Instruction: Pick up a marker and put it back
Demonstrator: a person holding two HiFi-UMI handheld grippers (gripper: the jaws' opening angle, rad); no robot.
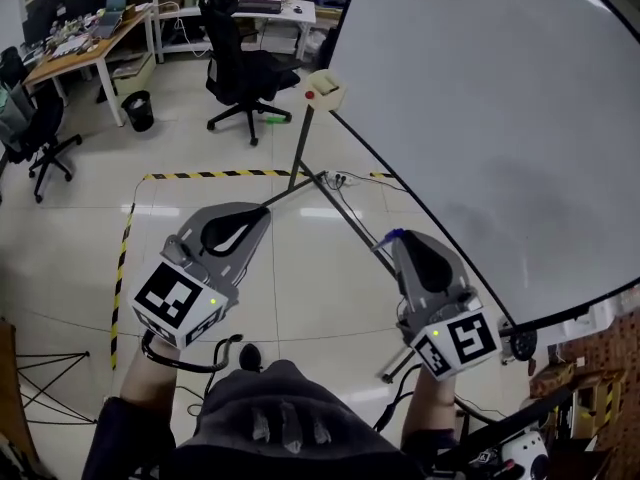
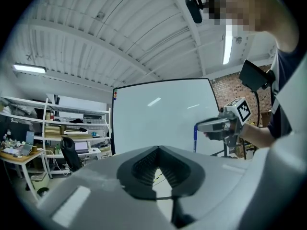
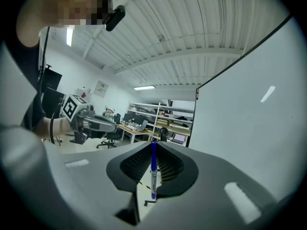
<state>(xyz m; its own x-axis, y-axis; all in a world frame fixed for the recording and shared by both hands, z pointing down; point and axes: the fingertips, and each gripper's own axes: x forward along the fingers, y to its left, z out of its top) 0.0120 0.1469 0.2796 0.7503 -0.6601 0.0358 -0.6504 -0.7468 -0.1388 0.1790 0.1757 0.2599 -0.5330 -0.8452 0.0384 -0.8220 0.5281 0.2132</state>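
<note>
A blue marker point(image 3: 153, 169) stands upright between the jaws of my right gripper point(image 3: 153, 144), which is shut on it. In the head view the marker's blue end point(image 1: 392, 236) pokes out past the right gripper point(image 1: 402, 242), close to the lower edge of the big whiteboard point(image 1: 480, 118). My left gripper point(image 1: 260, 212) is held out to the left over the floor. Its jaws meet at the tips with nothing between them point(image 2: 158, 148). The left gripper view also catches the right gripper point(image 2: 211, 125) with the marker point(image 2: 195, 139) before the whiteboard point(image 2: 158, 114).
The whiteboard's stand legs point(image 1: 330, 203) cross the floor between the grippers. Yellow-black floor tape point(image 1: 215, 175) marks a zone. A black office chair point(image 1: 240, 68), desks point(image 1: 85, 48) and a bin point(image 1: 139, 110) stand further back. Shelves point(image 2: 72, 128) line the wall.
</note>
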